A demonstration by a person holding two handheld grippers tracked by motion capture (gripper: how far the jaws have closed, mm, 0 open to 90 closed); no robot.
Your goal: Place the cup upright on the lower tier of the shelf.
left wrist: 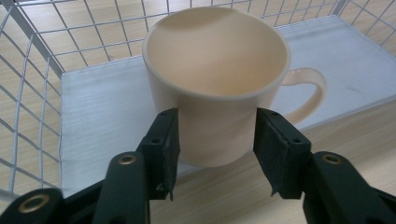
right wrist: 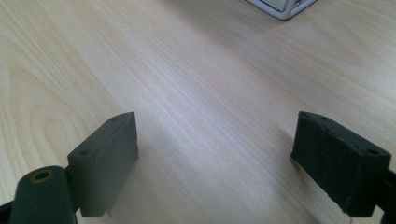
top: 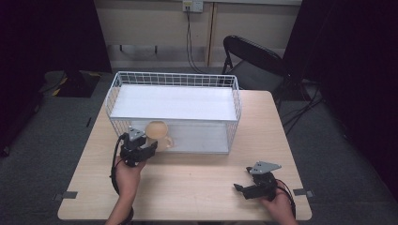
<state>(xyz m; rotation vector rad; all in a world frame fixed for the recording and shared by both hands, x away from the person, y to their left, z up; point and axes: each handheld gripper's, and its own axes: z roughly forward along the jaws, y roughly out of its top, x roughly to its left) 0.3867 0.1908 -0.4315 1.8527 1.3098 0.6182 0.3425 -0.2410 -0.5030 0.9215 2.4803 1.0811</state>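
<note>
A cream ceramic mug (left wrist: 217, 79) stands upright at the open front edge of a white wire basket (top: 117, 93), its handle to the right in the left gripper view. The left hand-held gripper (left wrist: 217, 149) is clamped on its sides. On the light wooden counter (top: 197, 183), the right hand-held gripper (right wrist: 217, 158) rests well apart, jaws spread wide.

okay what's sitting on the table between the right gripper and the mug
Nothing: the high view shows bare wooden table from the right gripper to the mug, which the left gripper holds.
</note>
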